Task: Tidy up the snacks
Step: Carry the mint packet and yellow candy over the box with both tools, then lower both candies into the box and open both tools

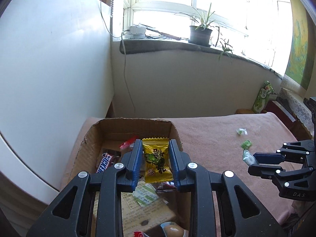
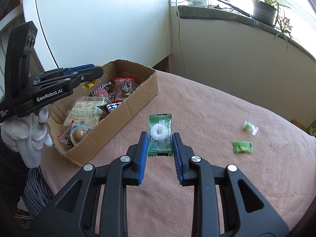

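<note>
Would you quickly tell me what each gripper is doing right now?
Left gripper: shut on the yellow wrapped candy, above the cardboard box.
Right gripper: shut on the green ring-candy packet.

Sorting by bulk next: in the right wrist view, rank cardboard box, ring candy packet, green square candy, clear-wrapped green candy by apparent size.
1. cardboard box
2. ring candy packet, nearest the camera
3. green square candy and clear-wrapped green candy: look alike, unranked

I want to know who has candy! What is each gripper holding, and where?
Left gripper pinches the yellow candy by its side edges; right gripper pinches the green ring candy likewise.
</note>
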A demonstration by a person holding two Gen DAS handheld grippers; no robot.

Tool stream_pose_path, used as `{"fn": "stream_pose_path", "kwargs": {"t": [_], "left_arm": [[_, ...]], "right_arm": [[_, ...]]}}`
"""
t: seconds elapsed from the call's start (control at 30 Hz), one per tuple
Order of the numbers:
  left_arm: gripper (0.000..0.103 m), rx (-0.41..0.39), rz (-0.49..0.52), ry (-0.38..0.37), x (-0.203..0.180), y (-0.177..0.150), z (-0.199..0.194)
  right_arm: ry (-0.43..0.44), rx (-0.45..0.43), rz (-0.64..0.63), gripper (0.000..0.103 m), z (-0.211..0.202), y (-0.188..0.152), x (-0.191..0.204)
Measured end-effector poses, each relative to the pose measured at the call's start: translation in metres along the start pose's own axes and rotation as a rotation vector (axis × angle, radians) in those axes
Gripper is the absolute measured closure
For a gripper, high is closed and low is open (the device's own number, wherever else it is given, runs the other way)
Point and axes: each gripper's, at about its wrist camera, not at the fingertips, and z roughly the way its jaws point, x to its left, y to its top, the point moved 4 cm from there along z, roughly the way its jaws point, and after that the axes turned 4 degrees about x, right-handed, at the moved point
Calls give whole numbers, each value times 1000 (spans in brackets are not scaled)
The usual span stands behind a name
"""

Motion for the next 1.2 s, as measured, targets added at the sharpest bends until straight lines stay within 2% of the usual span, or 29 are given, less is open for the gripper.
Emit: {"fn": "stream_pose_path", "kwargs": {"t": [0.2,0.53,1.2], "left_arm": [[78,8,-30,40,23,9,9],[78,0,-49,75,42,16,13],[77,9,-49,100,47,18,19]], "right_arm": [[66,-14,-51,77,7,15,40],[139,11,-128,77,27,25,95],[191,47,-169,77,55,33,129]]}}
